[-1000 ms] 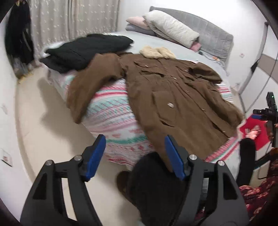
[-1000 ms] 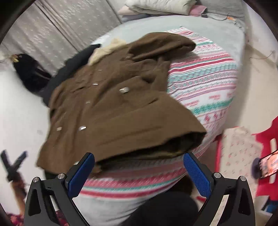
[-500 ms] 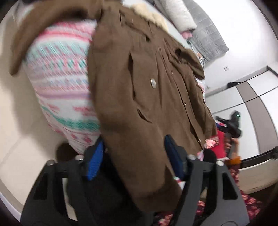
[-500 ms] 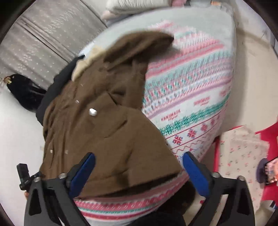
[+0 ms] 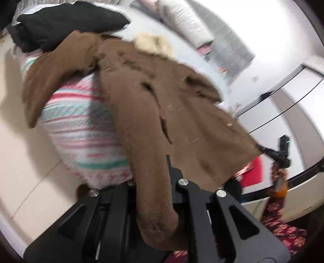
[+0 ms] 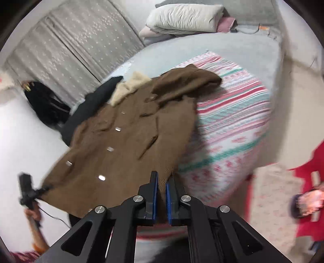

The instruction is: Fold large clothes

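A long brown coat (image 5: 172,113) with a cream fur collar (image 5: 151,43) lies front-up on the bed, its hem hanging over the near edge. My left gripper (image 5: 150,182) is closing tight on one hem corner, and the cloth drapes thickly over its fingers and hides the pads. In the right wrist view the coat (image 6: 125,145) runs away from my right gripper (image 6: 160,182), whose blue pads are closing on the other hem corner with brown cloth pinched between them. Each view shows the other gripper at the far hem corner, held by a hand.
The bed carries a pink and green striped cover (image 6: 232,113) over a grey sheet. A black garment (image 5: 66,22) lies beside the coat's sleeve. Pillows (image 6: 182,16) are stacked at the headboard. A red stool (image 6: 309,182) and a patterned cloth stand at the right on the floor.
Both grippers stood open short of the bed, moved onto the coat's hem and closed on it. The hem is now lifted off the bed edge and stretched between them.
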The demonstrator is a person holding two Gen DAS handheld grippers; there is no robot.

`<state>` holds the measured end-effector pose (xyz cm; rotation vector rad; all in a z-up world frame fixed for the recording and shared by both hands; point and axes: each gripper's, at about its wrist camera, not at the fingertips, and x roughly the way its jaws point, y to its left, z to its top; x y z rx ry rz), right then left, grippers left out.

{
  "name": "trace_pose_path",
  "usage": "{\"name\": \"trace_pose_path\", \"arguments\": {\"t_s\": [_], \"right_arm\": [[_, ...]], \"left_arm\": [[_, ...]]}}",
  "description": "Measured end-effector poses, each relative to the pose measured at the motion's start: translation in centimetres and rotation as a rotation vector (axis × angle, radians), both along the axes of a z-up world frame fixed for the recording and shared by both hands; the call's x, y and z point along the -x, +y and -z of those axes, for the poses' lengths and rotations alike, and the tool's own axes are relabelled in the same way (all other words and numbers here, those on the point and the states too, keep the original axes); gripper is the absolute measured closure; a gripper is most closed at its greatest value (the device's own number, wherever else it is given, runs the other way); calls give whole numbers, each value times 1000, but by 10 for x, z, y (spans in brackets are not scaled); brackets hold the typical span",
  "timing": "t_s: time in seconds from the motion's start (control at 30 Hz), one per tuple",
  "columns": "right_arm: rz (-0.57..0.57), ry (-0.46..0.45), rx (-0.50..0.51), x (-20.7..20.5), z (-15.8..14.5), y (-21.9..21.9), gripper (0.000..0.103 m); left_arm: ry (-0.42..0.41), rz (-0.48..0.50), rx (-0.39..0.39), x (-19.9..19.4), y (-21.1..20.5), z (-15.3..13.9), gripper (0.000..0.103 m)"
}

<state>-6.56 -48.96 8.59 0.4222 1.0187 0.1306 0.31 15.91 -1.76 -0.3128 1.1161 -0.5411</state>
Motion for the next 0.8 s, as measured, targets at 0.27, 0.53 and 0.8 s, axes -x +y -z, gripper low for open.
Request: {"name": "trace_pose_path", "arguments": {"t_s": [0.27, 0.53, 0.8], "right_arm": [[64, 429, 322, 16, 127, -7, 98], [47, 220, 373, -6, 76, 6, 39], [-43, 69, 425, -91, 54, 62, 37]], "left_arm": [[129, -8, -295, 7, -3, 67, 61], [-134, -127, -454, -14, 6, 1, 22], [-262, -22, -442, -69, -69, -22, 21]]}}
